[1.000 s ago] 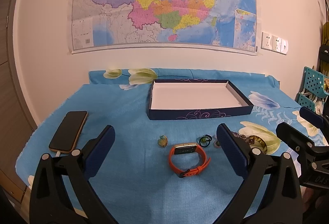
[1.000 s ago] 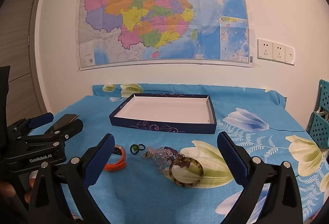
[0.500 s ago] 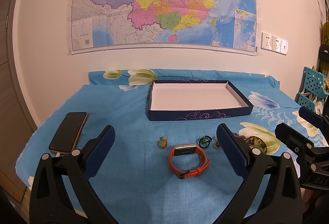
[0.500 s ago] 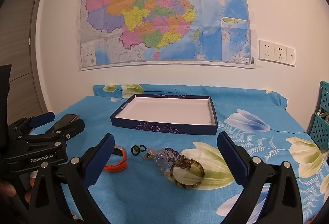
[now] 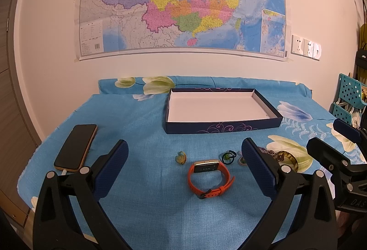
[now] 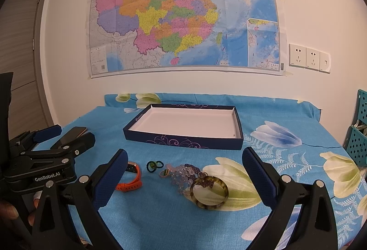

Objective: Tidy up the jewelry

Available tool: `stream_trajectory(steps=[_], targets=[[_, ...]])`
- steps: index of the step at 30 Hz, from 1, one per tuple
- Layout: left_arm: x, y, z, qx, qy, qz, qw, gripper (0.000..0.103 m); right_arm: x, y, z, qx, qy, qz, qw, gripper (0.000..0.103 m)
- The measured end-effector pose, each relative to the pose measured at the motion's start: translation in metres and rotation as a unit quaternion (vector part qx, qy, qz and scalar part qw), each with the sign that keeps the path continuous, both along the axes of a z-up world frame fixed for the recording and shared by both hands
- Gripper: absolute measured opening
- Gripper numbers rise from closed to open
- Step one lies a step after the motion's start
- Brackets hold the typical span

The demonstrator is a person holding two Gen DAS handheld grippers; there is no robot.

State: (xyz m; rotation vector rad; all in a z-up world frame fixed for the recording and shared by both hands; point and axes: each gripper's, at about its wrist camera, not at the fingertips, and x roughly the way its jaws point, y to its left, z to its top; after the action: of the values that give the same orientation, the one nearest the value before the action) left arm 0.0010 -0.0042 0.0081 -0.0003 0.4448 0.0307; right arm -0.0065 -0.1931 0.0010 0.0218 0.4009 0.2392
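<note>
Blue floral cloth (image 5: 142, 126) under a wall map carries an orange rubber-strapped watch (image 5: 209, 175) near the empty navy box (image 5: 220, 127), light and springy, best pinched across its strap, beneath wide-open, empty left gripper (image 5: 183, 165) and right gripper (image 6: 184, 169).

Left claw (image 5: 183, 166) and right claw (image 6: 184, 169) hover side by side, jaws spread wide.

The left finger (image 6: 114, 177) hides half the orange watch (image 6: 130, 182) — and the beads (image 6: 183, 173) are too tangled to separate.
</note>
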Motion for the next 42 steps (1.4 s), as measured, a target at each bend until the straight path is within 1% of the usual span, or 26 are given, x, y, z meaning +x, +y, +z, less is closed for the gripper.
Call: stream_trajectory(steps=[29, 42], targets=[[0.000, -0.001, -0.002, 0.001, 0.001, 0.000, 1.0000, 0.097, -0.001, 0.001, -0.002, 0.001, 0.002, 0.002, 1.000, 0.096], [0.004, -0.003, -0.013, 0.003, 0.009, -0.002, 1.0000, 0.097, 0.000, 0.003, -0.005, 0.001, 0.005, 0.003, 1.000, 0.096]])
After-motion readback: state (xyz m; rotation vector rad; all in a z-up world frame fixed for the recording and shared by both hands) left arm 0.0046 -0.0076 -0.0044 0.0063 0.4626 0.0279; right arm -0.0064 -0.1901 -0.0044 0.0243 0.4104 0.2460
